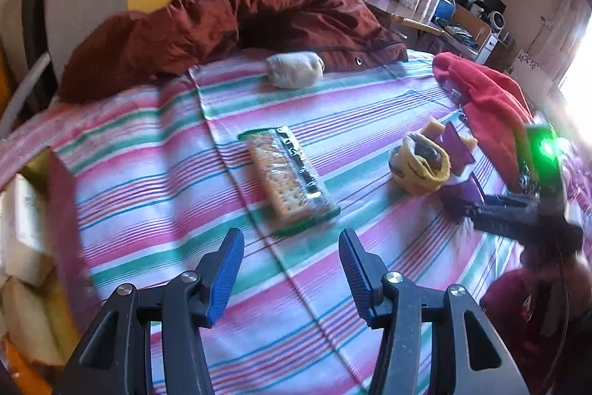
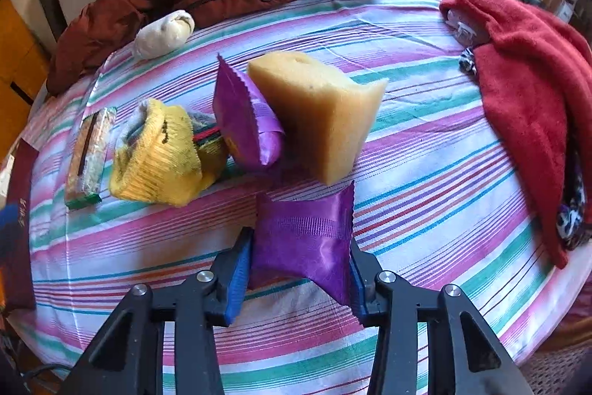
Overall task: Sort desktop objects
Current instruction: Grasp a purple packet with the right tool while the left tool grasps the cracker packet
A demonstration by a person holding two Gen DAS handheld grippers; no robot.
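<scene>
Between the right gripper [image 2: 299,269] fingers sits the near purple sachet [image 2: 305,239] on the striped desk [image 2: 425,173], pads pinching both sides. Left gripper [image 1: 292,273]: fingers half-open, empty; cracker pack [image 1: 290,178] just beyond, long axis running near-to-far.

Each claw is matte black, with two angular arms tipped by ribbed blue pads. The left claw [image 1: 291,243] and right claw [image 2: 299,265] carry round silver screw heads at their pivots. At 3 o'clock in the left view, the right claw's body shows a glowing green light.
</scene>
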